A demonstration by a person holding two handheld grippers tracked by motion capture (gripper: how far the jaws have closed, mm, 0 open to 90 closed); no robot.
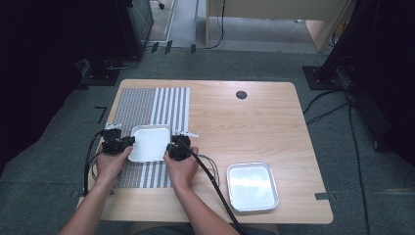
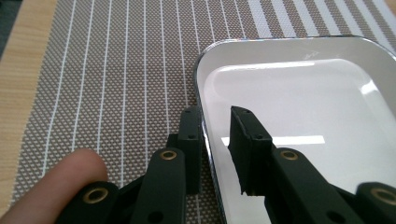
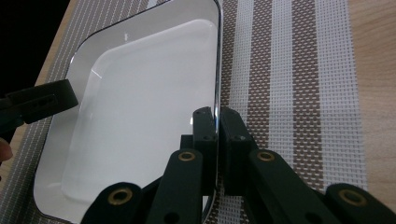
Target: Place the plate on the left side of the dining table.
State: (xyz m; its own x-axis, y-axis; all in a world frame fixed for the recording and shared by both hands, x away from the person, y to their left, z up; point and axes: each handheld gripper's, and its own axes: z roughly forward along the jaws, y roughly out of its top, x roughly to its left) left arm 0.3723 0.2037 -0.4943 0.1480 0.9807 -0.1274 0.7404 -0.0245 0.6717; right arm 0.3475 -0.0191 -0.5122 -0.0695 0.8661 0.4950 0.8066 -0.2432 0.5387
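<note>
With both sets of fingers at the white tray (image 1: 149, 143), I read the right gripper (image 3: 217, 119) as clamped on the tray's right rim: one finger inside, one outside, chrome edge pinched between them. Left gripper (image 2: 215, 122) straddles the left rim with a narrow gap; outer finger sits against the rim, inner finger (image 2: 247, 144) stands off it over the tray floor, so no firm pinch there that I can see.

Tray: rounded-corner rectangle, glossy white inside, thin mirrored lip, shallow sloped walls, nothing in it. It lies flat on the woven placemat (image 1: 147, 105), near the mat's middle, between my two hands.

Mat: coarse mesh weave, brown with white stripes, thin lines on the left, broad bands on the right. It runs close to the desk's left edge.

Desk (image 1: 254, 122): light wood grain, rounded corners, wide bare area right of the mat. Second tray (image 1: 252, 186), same shape, metallic, sits near the front right edge, well apart from the first. Round dark cable port (image 1: 241, 94) at the far side.
</note>
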